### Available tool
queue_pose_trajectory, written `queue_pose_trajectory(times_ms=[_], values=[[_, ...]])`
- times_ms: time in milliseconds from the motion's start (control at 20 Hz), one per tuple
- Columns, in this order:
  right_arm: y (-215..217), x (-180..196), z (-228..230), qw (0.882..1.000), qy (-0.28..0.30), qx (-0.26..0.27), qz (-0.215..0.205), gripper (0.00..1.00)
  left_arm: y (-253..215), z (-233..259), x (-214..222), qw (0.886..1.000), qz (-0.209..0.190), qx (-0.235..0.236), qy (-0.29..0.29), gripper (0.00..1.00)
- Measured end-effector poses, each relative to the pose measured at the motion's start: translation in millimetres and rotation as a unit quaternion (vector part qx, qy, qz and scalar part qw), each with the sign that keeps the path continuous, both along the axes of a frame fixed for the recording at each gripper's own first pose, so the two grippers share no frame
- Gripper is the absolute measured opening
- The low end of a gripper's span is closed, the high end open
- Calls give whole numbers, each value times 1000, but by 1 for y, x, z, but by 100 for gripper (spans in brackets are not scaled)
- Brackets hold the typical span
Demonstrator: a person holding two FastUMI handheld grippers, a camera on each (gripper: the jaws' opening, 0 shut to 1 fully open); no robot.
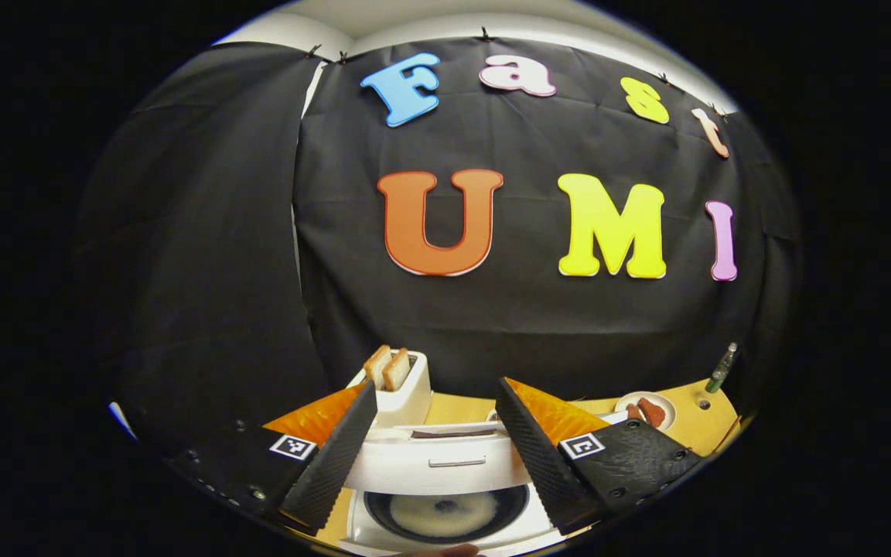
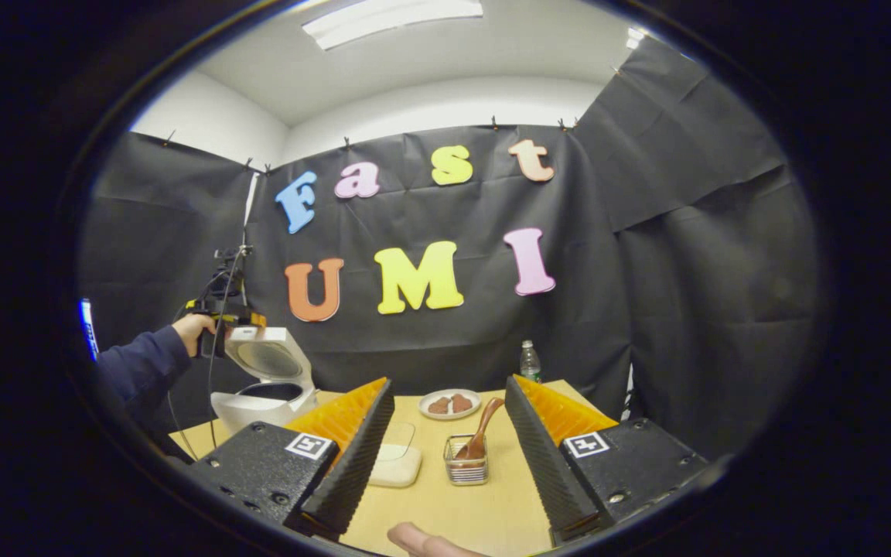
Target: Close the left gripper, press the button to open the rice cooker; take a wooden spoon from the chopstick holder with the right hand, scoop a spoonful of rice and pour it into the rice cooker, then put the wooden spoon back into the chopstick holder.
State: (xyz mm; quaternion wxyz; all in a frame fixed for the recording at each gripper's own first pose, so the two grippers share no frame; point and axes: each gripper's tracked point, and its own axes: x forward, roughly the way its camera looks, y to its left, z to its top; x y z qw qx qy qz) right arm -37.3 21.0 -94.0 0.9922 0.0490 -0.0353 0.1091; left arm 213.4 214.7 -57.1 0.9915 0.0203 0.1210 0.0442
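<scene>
The white rice cooker (image 2: 260, 408) stands open at the table's left, its lid (image 2: 267, 358) tilted up. In the left gripper view its inner pot (image 1: 445, 514) lies just below my left gripper (image 1: 436, 383), which is open with nothing between its fingers. In the right gripper view a hand holds that left gripper (image 2: 221, 313) beside the raised lid. The wooden spoon (image 2: 483, 433) leans in the small chopstick holder (image 2: 466, 469), mid-table. My right gripper (image 2: 449, 381) is open and empty, a short way back from the holder. A white container of rice (image 2: 395, 464) sits left of the holder.
A white toaster (image 1: 399, 387) with two bread slices stands behind the cooker. A plate (image 2: 449, 404) with brown food and a bottle (image 2: 529, 361) sit at the table's far side. A fingertip (image 2: 430, 541) shows at the bottom edge. Bare wooden table (image 2: 492, 503) lies ahead of the right gripper.
</scene>
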Motion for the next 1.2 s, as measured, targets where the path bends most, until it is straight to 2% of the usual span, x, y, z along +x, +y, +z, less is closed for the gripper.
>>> queue_pose_trajectory(times_ms=[100,300,450,800,1050,1200], values=[[2,-7,-2,1000,1,-4,3,94,-4,-11,-10,1000,-9,6,11,99],[6,-21,-8,1000,2,-13,10,94,-10,-29,-31,999,-15,-18,27,94],[14,-27,-9,1000,6,-19,17,94,-20,-53,-47,998,-29,-25,49,96],[53,-43,1,997,-12,-48,58,94,-23,-103,-82,997,-31,-23,68,97],[67,-55,11,996,-38,-63,57,94,-24,-135,-95,994,-36,-14,99,97],[65,-63,21,995,-58,-69,46,94,-24,-139,-99,995,-40,-12,95,97]])
